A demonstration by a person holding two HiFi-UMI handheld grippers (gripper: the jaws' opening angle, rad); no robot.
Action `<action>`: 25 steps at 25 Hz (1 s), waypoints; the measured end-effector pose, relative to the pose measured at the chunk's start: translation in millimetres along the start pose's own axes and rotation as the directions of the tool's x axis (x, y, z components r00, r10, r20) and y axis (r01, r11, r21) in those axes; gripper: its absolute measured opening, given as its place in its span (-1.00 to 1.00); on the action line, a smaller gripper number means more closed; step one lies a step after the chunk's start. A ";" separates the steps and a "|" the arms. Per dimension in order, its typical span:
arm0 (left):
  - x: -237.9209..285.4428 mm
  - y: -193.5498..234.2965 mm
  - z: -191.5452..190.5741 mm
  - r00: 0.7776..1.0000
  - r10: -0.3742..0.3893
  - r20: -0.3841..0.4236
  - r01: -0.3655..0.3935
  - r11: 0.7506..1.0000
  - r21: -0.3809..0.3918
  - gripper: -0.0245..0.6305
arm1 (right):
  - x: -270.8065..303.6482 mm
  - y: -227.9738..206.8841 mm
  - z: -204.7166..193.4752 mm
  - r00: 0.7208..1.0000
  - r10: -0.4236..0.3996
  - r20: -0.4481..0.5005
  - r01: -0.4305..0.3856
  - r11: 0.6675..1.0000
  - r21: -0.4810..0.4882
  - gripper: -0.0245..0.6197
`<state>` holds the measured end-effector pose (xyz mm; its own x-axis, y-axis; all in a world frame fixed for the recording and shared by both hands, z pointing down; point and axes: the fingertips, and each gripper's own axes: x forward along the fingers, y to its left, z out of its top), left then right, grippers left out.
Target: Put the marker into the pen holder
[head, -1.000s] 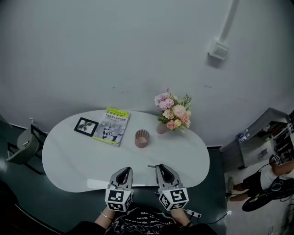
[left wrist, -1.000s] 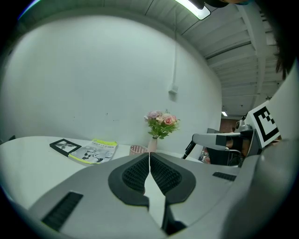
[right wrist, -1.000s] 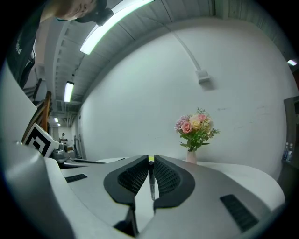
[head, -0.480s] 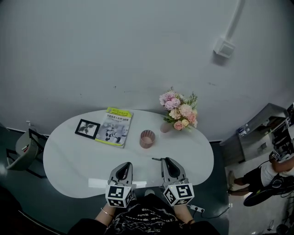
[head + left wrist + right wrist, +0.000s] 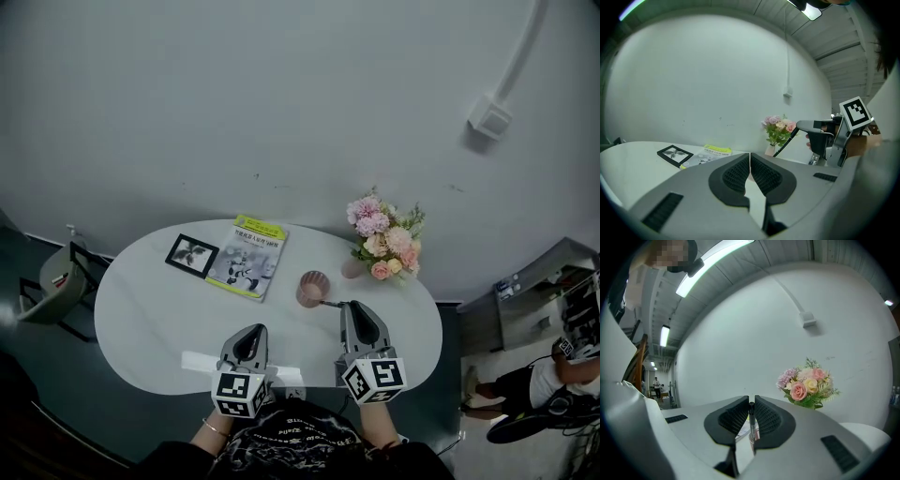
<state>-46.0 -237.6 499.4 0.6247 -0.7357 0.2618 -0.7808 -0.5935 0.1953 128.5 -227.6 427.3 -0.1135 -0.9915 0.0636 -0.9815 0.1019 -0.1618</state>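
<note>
Holding the marker beside the pen holder.
Right gripper (image 5: 354,309) pinches the black marker (image 5: 330,303) between narrowly set jaws; the marker juts toward 9 o'clock, its tip just beside the pink pen holder (image 5: 313,288) on the white table (image 5: 150,319). Left gripper (image 5: 251,336), at the holder's 7 o'clock, has its jaws pressed together, empty.

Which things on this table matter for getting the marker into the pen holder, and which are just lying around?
For the job:
- marker, clamped in the right tool
- pink pen holder

Just lying about:
- booklet
- framed picture
- vase of flowers
- left tool, shut and empty
</note>
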 end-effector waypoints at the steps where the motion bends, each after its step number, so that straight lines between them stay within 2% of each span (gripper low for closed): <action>1: 0.7 1.9 0.4 1.000 0.011 0.000 -0.011 1.000 -0.005 -0.85 | 4.5 -1.3 2.1 1.000 0.009 0.001 -0.009 1.000 -0.003 -0.73; 11: -2.8 15.3 0.3 0.994 0.110 0.005 -0.109 0.994 -0.020 -0.85 | 45.5 -7.3 -5.9 0.996 0.084 -0.027 -0.084 0.996 -0.024 -0.73; 19: -9.0 31.5 -3.8 0.980 0.201 0.005 -0.201 0.979 -0.023 -0.85 | 68.5 -20.5 -23.3 0.992 0.109 -0.062 -0.109 0.994 -0.006 -0.73; 25: -5.6 34.0 2.1 0.974 0.225 0.015 -0.225 0.974 -0.026 -0.85 | 89.0 -23.2 -41.2 0.985 0.142 -0.096 -0.139 0.990 0.040 -0.73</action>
<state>-76.0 -254.4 502.5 0.4331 -0.8551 0.2852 -0.9012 -0.4043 0.1562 134.8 -314.9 477.3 -0.2658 -0.9547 0.1337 -0.9494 0.2352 -0.2082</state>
